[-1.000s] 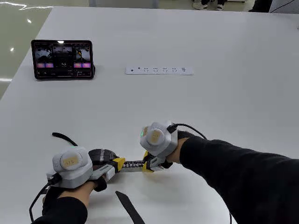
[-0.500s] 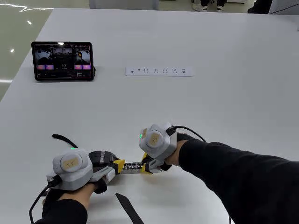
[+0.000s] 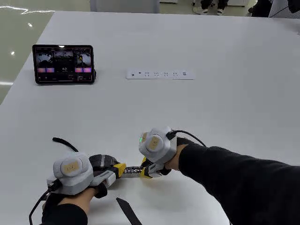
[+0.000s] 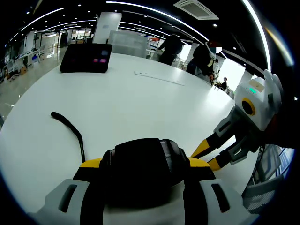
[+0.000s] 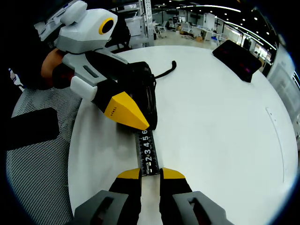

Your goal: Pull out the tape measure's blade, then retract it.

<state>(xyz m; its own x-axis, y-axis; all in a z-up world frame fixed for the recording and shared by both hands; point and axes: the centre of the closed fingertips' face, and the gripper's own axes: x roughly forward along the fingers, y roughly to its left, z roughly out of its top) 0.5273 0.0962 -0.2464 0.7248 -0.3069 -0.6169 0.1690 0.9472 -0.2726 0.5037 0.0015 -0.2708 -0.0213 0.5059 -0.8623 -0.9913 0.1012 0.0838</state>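
Left tool (image 4: 144,162) clamps the black tape measure case (image 3: 101,161), one jaw on each side. Right tool (image 5: 150,174) is pinched narrow on the blade (image 5: 146,152) tip, with a short length out and the numbers facing up. Case sits at 7 o'clock on the white table (image 3: 211,103), by the near edge. Tablet (image 3: 63,64) at 11 o'clock from it, power strip (image 3: 159,74) at 1 o'clock.

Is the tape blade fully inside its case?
No, a short numbered stretch of blade spans from the case to the right gripper.
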